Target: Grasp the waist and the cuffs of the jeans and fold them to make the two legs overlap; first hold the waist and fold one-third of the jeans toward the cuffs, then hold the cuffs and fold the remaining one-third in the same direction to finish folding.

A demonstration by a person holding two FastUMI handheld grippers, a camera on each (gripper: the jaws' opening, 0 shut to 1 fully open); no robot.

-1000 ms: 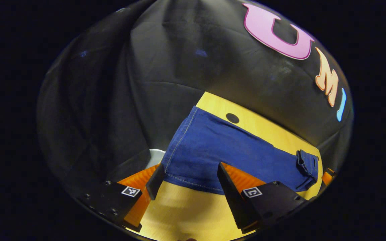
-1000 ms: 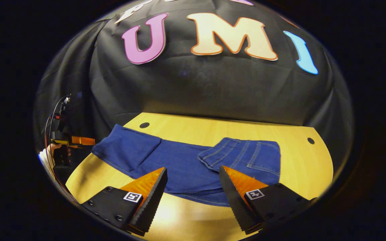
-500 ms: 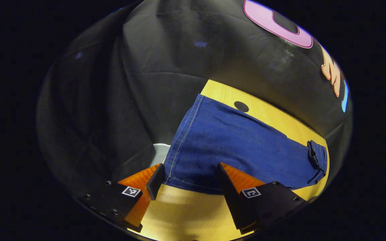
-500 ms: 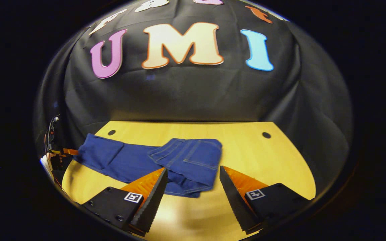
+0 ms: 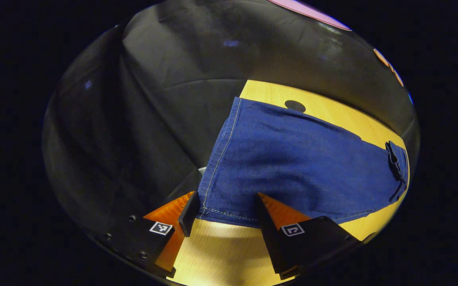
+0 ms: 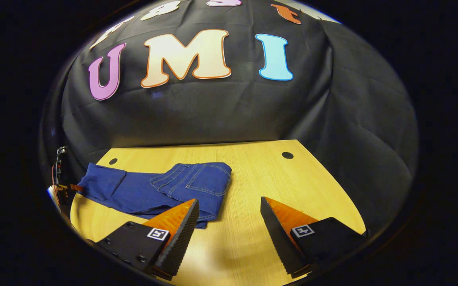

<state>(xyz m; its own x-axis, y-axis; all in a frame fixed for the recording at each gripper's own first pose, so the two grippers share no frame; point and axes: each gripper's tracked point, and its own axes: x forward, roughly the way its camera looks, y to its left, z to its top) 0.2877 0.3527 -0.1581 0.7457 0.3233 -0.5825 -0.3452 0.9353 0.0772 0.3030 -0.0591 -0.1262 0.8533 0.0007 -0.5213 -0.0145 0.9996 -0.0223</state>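
In the left gripper view, the jeans (image 5: pixel 292 159) lie flat on the yellow wooden table (image 5: pixel 221 254), and nothing here serves as a container. The denim is dark blue with pale stitching along the cuffs (image 5: pixel 229 212) and the outer seam. The cuff end lies nearest the camera, and the legs run away toward the far right, where a bunched fold of waist fabric (image 5: pixel 396 163) sits near the table's edge. The left gripper (image 5: pixel 225 210) has its jaws apart, one finger on either side of the cuff hem; whether the fingers touch the cloth cannot be told. A dark round hole (image 5: pixel 295 106) in the table shows just beyond the jeans. A small pale patch beside the left finger is too hidden to make out.

In the right gripper view, the jeans (image 6: pixel 153 190) lie at the left of the table (image 6: pixel 276 178), the waist part with its back pocket (image 6: pixel 207 180) folded over the legs. The right gripper (image 6: pixel 229 216) hangs over bare table with its jaws wide apart, the left finger overlapping the fold's near edge. At the far left edge the other gripper (image 6: pixel 64 186) is small, cut off and hard to read.
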